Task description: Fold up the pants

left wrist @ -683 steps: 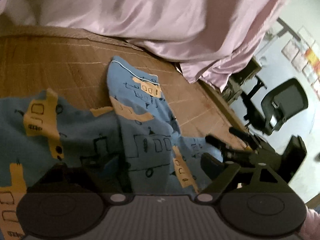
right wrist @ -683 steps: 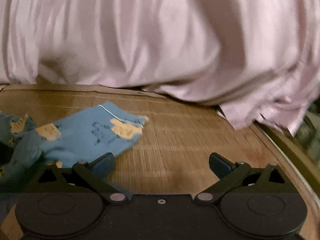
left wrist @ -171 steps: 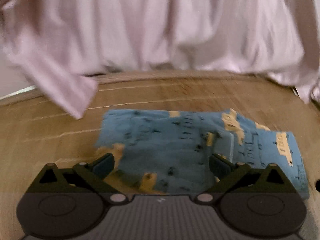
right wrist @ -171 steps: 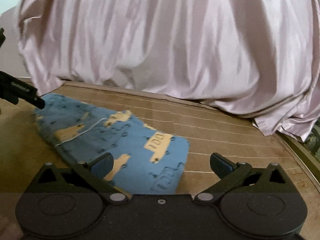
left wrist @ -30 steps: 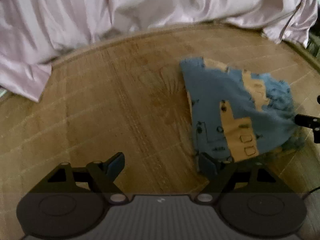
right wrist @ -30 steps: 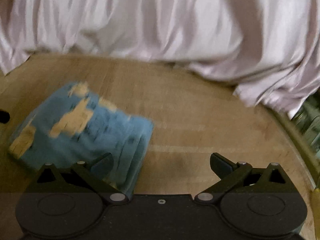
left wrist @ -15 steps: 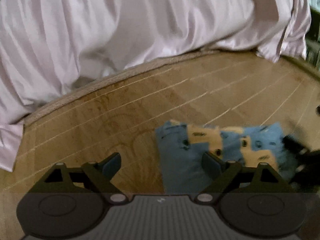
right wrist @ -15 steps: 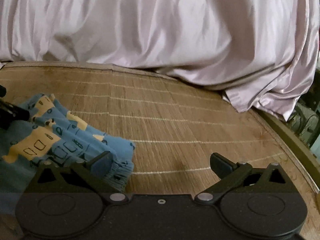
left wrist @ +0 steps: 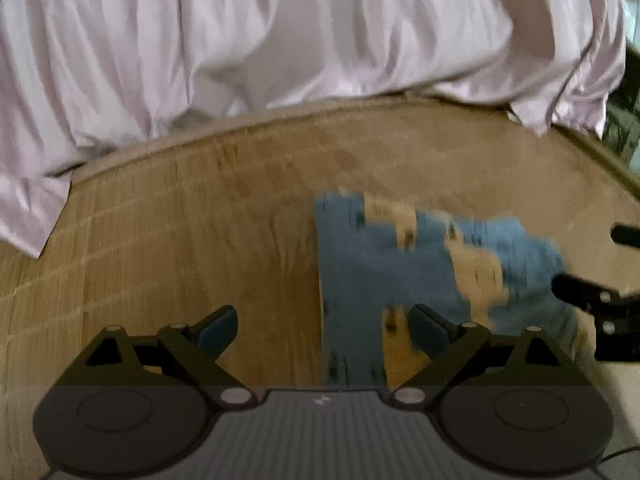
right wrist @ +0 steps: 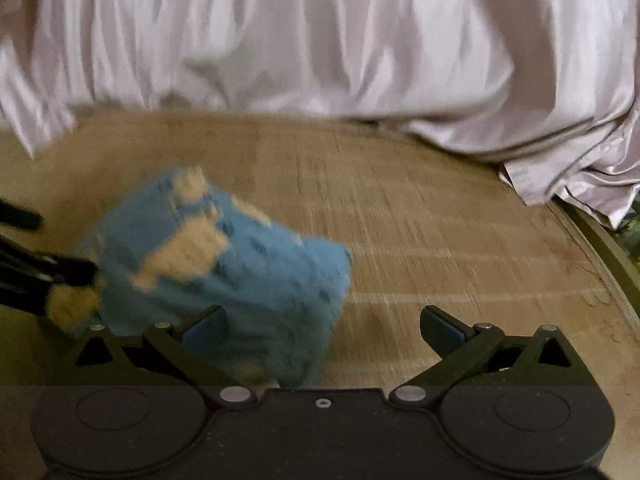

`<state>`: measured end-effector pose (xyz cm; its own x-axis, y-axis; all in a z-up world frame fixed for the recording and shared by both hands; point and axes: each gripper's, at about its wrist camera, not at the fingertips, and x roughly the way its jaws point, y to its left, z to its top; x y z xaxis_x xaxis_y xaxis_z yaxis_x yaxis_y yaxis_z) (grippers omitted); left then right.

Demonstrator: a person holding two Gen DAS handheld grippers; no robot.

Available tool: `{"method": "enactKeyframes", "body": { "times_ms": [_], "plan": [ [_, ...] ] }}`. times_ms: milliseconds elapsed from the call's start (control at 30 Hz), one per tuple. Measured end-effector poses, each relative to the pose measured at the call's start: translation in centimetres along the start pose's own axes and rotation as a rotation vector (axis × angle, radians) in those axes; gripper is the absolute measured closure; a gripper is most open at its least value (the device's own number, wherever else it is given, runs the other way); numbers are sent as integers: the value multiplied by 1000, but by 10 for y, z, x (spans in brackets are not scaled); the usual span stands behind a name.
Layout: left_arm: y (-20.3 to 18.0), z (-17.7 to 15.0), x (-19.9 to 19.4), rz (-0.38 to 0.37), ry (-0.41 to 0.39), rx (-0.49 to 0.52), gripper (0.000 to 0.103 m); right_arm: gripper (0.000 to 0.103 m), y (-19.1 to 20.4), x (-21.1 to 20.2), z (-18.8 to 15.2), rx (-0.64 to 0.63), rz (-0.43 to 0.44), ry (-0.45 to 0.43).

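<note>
The blue pants (left wrist: 420, 272) with tan prints lie folded into a small bundle on the woven mat (left wrist: 180, 240). My left gripper (left wrist: 324, 324) hovers over the bundle's left edge. Its jaws are opening, its right finger is above the cloth, and no pad presses on it. My right gripper (right wrist: 322, 322) is open at the bundle's other side, with its left finger over the pants (right wrist: 224, 264) and nothing pinched. The right gripper's black fingers (left wrist: 576, 294) reach in at the bundle's right edge. The left gripper's fingers (right wrist: 60, 272) show at the far left. Both views are blurred.
A pale pink satin sheet (left wrist: 320, 40) hangs in folds along the back of the mat, and it fills the top of the right wrist view (right wrist: 320, 32). The mat's raised rim (right wrist: 600, 240) curves along the right side, with dark clutter beyond it.
Both cameras have swung, and the pants now sit nearer the middle of the right wrist view. The left jaws stand a little wider than a second ago. The bundle stays folded.
</note>
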<state>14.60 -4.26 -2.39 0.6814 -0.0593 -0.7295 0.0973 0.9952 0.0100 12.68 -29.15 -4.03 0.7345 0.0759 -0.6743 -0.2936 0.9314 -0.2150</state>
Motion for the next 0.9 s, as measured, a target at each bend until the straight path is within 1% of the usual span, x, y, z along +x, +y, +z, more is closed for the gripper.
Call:
{"method": "enactKeyframes", "body": {
  "times_ms": [67, 133, 233, 333, 400, 500, 600, 700, 900],
  "plan": [
    [-5, -10, -2, 21, 18, 31, 8, 1, 0, 3, -7, -24, -1, 50],
    [-11, -18, -5, 56, 19, 78, 8, 1, -8, 0, -9, -4, 33, 89],
    [-14, -24, -14, 69, 16, 103, 8, 1, -15, -6, -10, -12, 46, 113],
    [-14, -27, -20, 74, 28, 109, 8, 1, -17, -15, -7, -36, 33, 83],
    [-10, -27, -25, 66, 39, 87, 8, 1, -20, -18, -5, -57, 17, 64],
    [-3, -27, -28, 52, 51, 40, 7, 1, -27, -15, -3, -75, -1, 59],
    [-1, -29, -25, 60, 70, 30, 6, 1, -32, -17, -1, -85, -26, 48],
    [0, -30, -26, 64, 68, 31, 5, 1, -39, -20, 1, -62, -41, 33],
    [0, -28, -26, 67, 70, 43, 4, 1, -47, -23, 1, -14, -44, 11]
  ]
}}
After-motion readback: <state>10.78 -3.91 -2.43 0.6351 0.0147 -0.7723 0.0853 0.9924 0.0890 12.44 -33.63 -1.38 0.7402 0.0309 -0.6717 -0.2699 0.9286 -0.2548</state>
